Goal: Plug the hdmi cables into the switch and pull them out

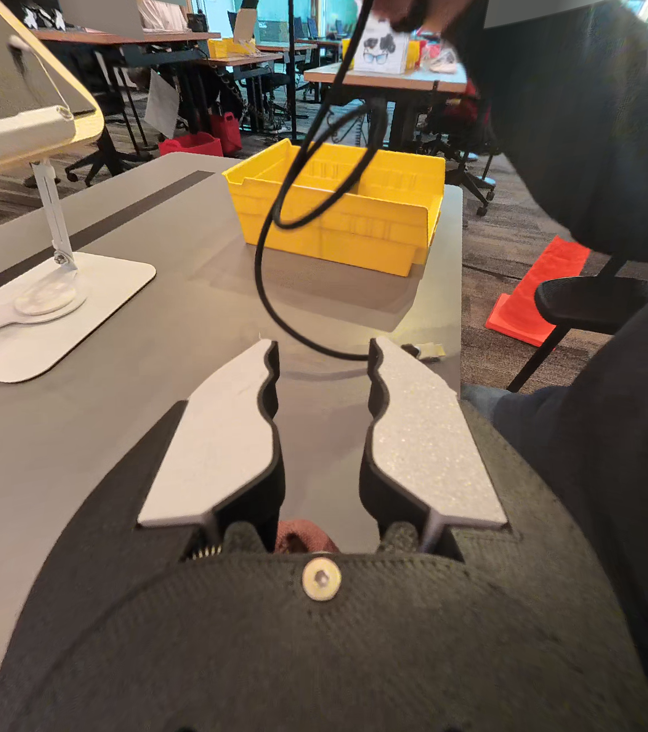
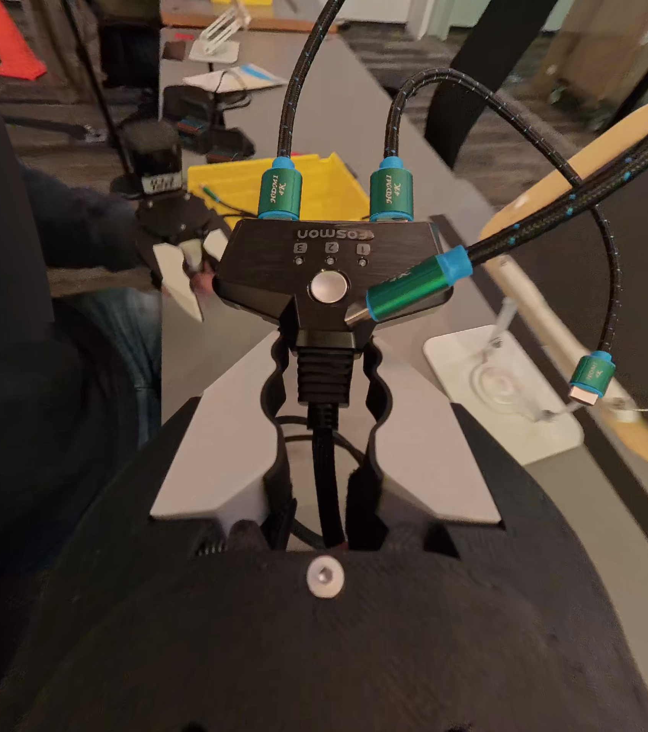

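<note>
Brushed black metal, the HDMI switch [image 2: 330, 261] sits mid-frame, its ribbed strain relief clamped by the right gripper [image 2: 324, 348]. Two green plugs [image 2: 279, 189] look seated; braided cables seem stiff, so grasp the rigid plug barrels. The left gripper [image 1: 322, 348] gapes empty.
</note>
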Demonstrator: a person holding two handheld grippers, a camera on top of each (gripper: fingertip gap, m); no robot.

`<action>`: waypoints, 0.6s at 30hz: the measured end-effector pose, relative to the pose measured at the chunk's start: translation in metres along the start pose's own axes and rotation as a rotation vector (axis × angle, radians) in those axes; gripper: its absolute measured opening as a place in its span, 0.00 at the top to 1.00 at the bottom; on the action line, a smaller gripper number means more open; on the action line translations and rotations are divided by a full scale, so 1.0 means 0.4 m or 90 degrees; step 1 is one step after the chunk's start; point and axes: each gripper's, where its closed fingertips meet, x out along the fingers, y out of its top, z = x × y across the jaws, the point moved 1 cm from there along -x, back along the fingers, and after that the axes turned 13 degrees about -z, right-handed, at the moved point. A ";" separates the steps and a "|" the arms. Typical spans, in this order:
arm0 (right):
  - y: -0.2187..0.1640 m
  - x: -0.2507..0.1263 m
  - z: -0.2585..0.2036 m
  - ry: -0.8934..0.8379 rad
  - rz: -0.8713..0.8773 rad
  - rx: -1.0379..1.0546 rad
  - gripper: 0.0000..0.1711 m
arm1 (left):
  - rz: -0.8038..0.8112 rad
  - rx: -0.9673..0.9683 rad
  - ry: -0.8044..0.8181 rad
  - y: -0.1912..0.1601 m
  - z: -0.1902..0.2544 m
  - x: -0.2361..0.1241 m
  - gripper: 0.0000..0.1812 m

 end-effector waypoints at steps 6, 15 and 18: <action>0.127 -0.235 0.098 -0.131 0.041 -0.002 0.79 | -0.001 -0.011 0.000 -0.009 -0.008 0.007 0.77; 0.246 -0.520 0.216 -0.282 0.030 -0.009 0.78 | -0.005 -0.017 -0.001 -0.019 -0.011 0.014 0.77; 0.260 -0.589 0.239 -0.317 0.031 -0.001 0.79 | -0.004 -0.017 -0.001 -0.019 -0.011 0.016 0.77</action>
